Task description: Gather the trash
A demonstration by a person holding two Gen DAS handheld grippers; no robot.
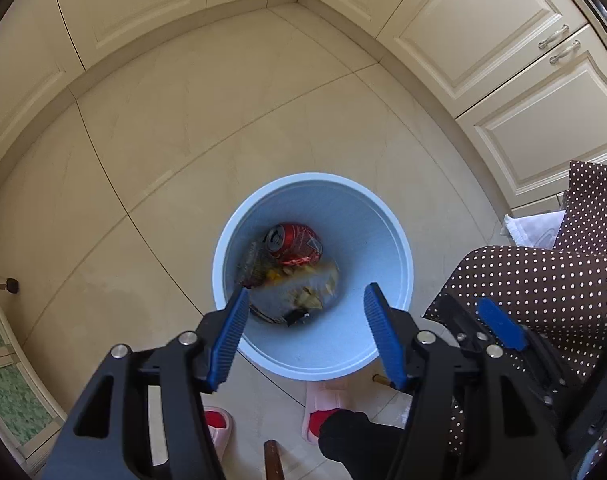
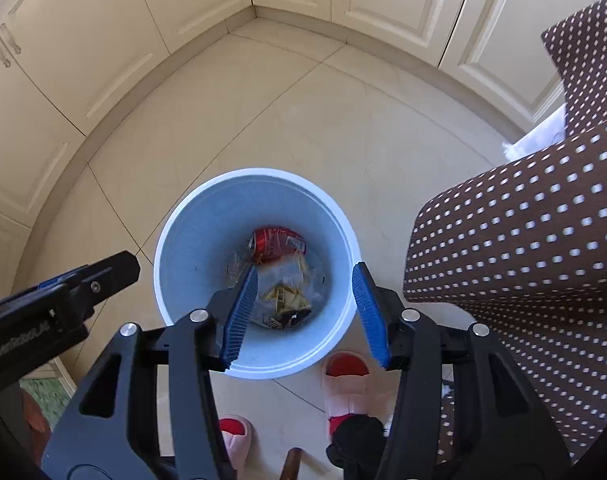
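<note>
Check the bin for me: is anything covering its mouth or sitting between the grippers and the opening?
Nothing visible. The blue bin stands open-topped, with no lid. Both the left gripper and right gripper hang open and empty above it. The red can and wrappers lie at the bottom.

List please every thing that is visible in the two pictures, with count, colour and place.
bin: one, light blue, on the floor under both tongs
can: one, red, inside the bin
clear bag: one, with yellow scraps, inside the bin
cabinets: cream, around the floor corner
dotted cloth: brown with white dots, right of the bin
slippers: two, pink and red, near edge
left tongs: blue pads, open, empty
right tongs: blue pads, open, empty
</note>
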